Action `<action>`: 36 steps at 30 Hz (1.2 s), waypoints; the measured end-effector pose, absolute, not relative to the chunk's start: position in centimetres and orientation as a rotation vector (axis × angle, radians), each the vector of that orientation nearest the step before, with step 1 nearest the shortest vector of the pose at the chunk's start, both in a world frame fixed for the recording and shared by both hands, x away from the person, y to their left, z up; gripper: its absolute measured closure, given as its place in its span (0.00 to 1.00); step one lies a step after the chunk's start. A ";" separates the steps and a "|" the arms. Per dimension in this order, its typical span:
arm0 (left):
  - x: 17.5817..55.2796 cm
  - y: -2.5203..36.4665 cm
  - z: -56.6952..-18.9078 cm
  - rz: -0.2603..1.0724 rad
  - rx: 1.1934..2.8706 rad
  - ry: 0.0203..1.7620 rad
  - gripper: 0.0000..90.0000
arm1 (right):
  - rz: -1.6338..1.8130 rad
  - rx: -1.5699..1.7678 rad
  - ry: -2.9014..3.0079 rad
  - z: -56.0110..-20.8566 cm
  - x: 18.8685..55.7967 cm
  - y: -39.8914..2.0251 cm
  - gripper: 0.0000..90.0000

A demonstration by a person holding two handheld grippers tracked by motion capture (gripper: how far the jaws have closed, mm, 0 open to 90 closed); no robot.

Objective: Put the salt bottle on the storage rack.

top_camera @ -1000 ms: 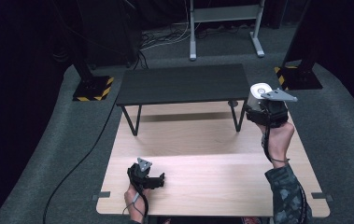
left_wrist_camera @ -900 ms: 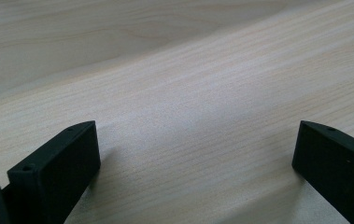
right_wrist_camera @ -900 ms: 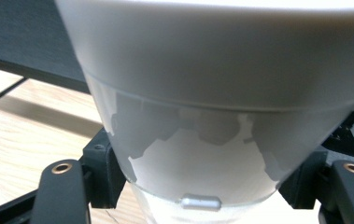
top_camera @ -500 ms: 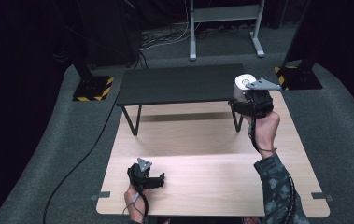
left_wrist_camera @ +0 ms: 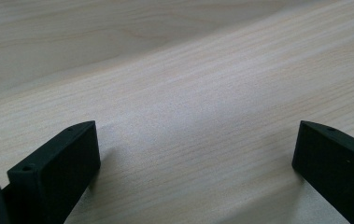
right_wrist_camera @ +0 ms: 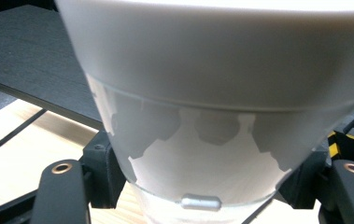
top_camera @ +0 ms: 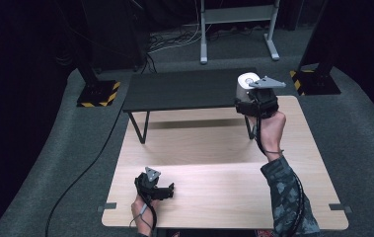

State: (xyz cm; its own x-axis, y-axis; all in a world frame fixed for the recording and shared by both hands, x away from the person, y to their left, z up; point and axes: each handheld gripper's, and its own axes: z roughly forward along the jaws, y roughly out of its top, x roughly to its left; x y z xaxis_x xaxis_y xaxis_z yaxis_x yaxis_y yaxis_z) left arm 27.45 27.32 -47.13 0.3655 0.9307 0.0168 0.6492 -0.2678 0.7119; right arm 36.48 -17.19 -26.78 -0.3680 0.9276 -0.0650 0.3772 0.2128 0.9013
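A white cup is clamped in the right gripper and held above the black shelf's right end; placement seems in hand, so lowering is called for; the left gripper is rested wide apart, empty, on the wooden table.

The high view looks down on the wooden table, whose grain the left gripper view sees close up.

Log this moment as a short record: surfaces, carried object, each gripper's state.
surfaces: light wooden table; low black shelf standing on its far part
object: white cup, frosted lower part
right gripper: shut on the cup, raised by the shelf's right end
left gripper: open, low over bare table near the front edge
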 end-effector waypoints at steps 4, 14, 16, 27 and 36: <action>27.5 27.3 -47.1 0.589 2.014 1.361 0.00 | 1.134 1.206 1.873 -26.7 37.3 -16.5 0.32; 27.5 27.4 -47.1 0.585 2.017 1.359 0.00 | 1.156 1.198 1.895 -26.4 38.8 -14.8 0.32; 27.5 27.4 -47.1 0.584 2.017 1.358 0.00 | 1.159 1.193 1.901 -26.3 39.1 -14.3 0.32; 27.5 27.4 -47.1 0.582 2.022 1.351 0.00 | 1.173 1.174 1.932 -26.2 40.9 -12.1 0.32; 27.5 27.4 -47.1 0.583 2.023 1.349 0.00 | 1.188 1.171 1.957 -26.1 42.3 -10.6 0.32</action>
